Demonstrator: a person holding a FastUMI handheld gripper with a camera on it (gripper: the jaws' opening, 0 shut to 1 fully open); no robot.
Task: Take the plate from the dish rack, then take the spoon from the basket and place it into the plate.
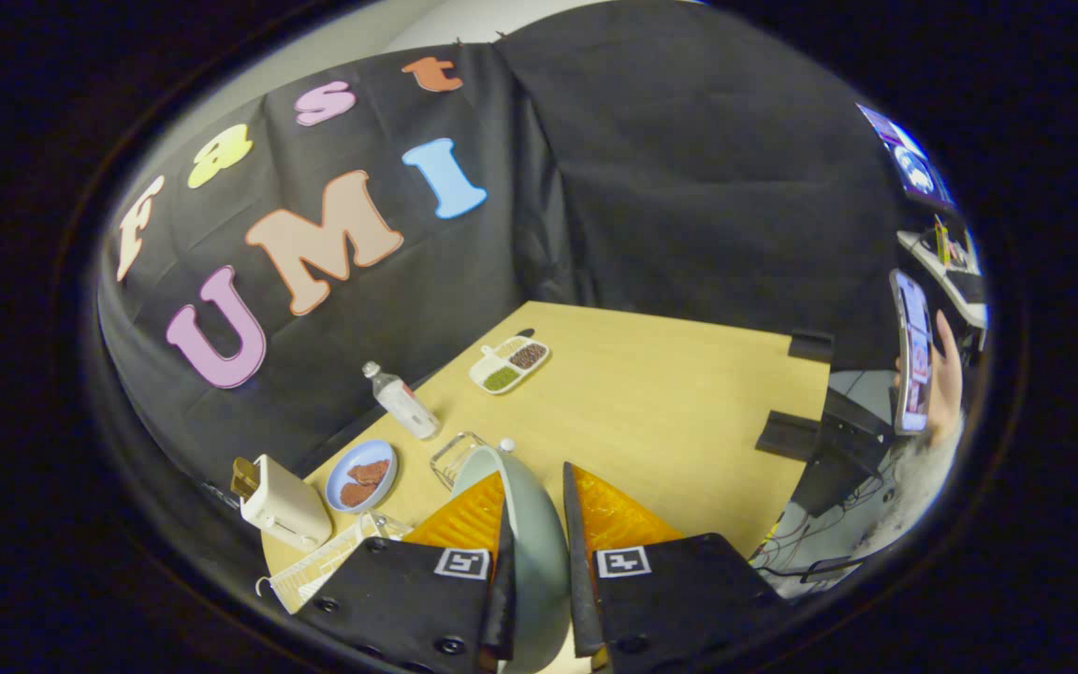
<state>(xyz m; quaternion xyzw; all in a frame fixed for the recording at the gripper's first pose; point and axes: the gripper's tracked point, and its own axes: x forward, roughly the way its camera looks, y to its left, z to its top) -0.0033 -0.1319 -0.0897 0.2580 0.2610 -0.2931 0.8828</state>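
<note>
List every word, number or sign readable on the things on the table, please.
The bottle label: too blurred to read.
The gripper bears square markers: patterns, no words.
The plate, clamped between its fingers: no text.
The phone screen: too small to read.

Gripper [535,524] raised, tilted — jaws clamped on plate [525,524].

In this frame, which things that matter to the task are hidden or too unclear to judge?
- Plate, gripper view: held edge-on between the tongs; its lower part is hidden behind them.
- Spoon and basket: cannot be picked out; the tongs cover the near table.
- Dish rack: only a white corner shows beside the toaster; the tongs hide the rest.
- Clear container beyond the plate: contents too small to tell.
</note>
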